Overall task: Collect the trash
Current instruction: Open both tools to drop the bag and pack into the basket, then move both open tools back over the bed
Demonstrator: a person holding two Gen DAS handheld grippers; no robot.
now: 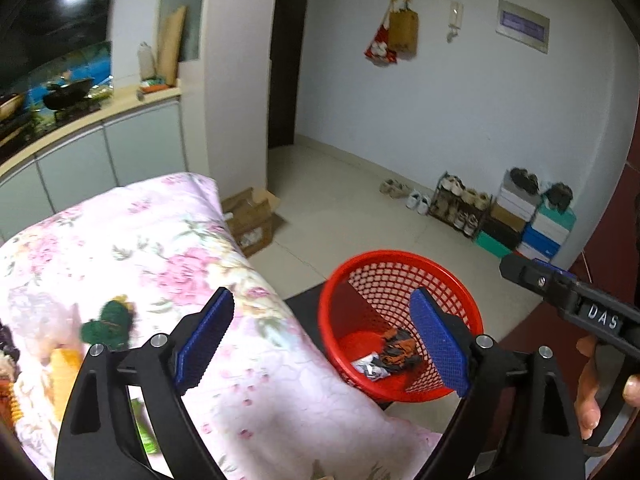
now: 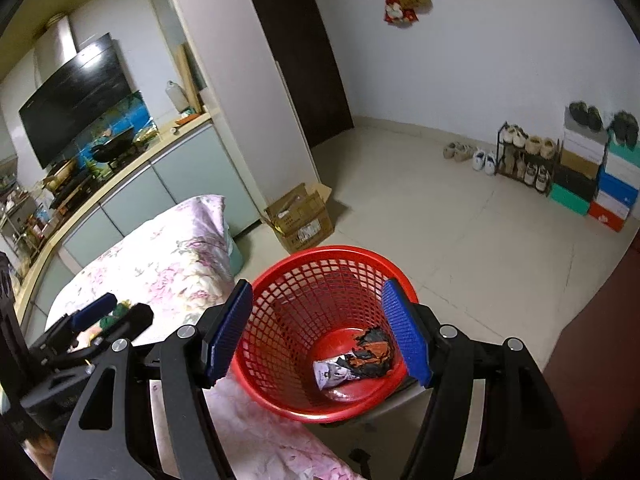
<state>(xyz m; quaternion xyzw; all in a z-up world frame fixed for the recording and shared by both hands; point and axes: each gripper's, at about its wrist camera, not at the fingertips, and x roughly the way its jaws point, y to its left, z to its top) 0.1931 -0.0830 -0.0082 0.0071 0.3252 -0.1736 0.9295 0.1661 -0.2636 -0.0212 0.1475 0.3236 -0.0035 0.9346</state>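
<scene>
Pink floral cloth spread over the desk (image 1: 160, 240), filling the left of both views, kitchen units behind and pale floor tiles beyond. Just off the desk's right edge, on a low dark stand, a red mesh basket (image 1: 400, 255), upright and open-topped. Above it, both tools tilted downward: left gripper (image 1: 322, 300) with blue-padded fingers (image 1: 208, 336) spread wide and nothing between them, reaching half over the cloth and half over the basket; right gripper (image 2: 317, 292) more squarely over the basket mouth, fingers likewise apart and empty. At the basket's bottom, the collected trash: a crumpled orange-and-black wrapper (image 1: 398, 346) touching a smaller white-and-silver wrapper (image 1: 370, 368). Judged from this: a drop step just finished, with two pieces binned and both tools free. Next, probably, a turn back toward the desk for more litter, calling for open fingers lowered flat onto the soft cloth without pinching the fabric along with the piece. Shown only from the left wrist: a green knitted toy (image 1: 110, 320) and a yellow object (image 1: 64, 376) lying on the cloth, a green packet (image 1: 144, 428) partly hidden under the tool and perhaps the next piece, plus a hand (image 1: 592, 392) gripping the right tool's handle at the frame edge. Shown better from the right wrist: the whole basket floor with both wrappers, the printing on the white one too small to read, the left tool low at the left edge, and an open cardboard box (image 2: 300, 216) on the floor behind.
</scene>
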